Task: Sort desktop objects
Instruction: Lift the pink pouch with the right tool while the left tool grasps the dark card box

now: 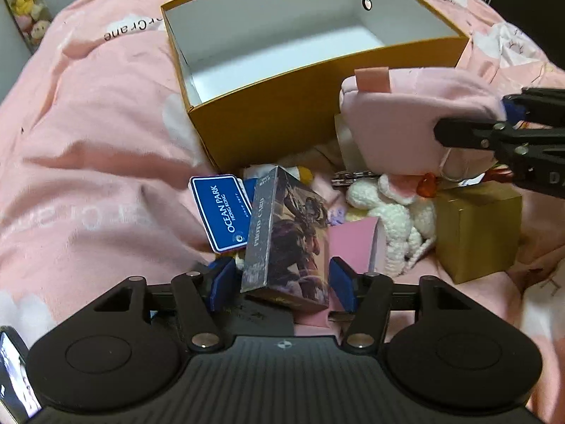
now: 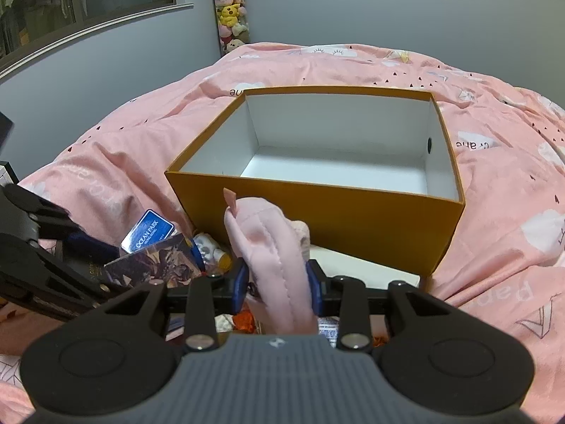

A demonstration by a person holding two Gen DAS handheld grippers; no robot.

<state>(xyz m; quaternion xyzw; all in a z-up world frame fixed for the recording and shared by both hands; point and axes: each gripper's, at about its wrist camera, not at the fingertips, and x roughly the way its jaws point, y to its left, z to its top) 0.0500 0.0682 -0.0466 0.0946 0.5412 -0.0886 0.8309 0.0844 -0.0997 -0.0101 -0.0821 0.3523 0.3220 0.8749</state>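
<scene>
An open orange box point(image 1: 268, 113) with a white inside stands on the pink bedspread; it also shows in the right wrist view point(image 2: 317, 208). My left gripper point(image 1: 282, 282) has its blue pads around a dark photo card box point(image 1: 289, 236), seemingly gripping it. My right gripper point(image 2: 279, 282) is shut on a pink plush pouch point(image 2: 268, 247), held just in front of the box's near wall; the pouch also shows in the left wrist view point(image 1: 416, 113). A blue Ocean Park card point(image 1: 220, 212) lies beside the photo card box.
A pile lies in front of the box: a white crocheted toy point(image 1: 392, 215), a gold cube box point(image 1: 476, 229), a pink card point(image 1: 353, 243). A phone point(image 1: 14, 374) lies at lower left. A tube of plush toys point(image 2: 231, 10) stands by the wall.
</scene>
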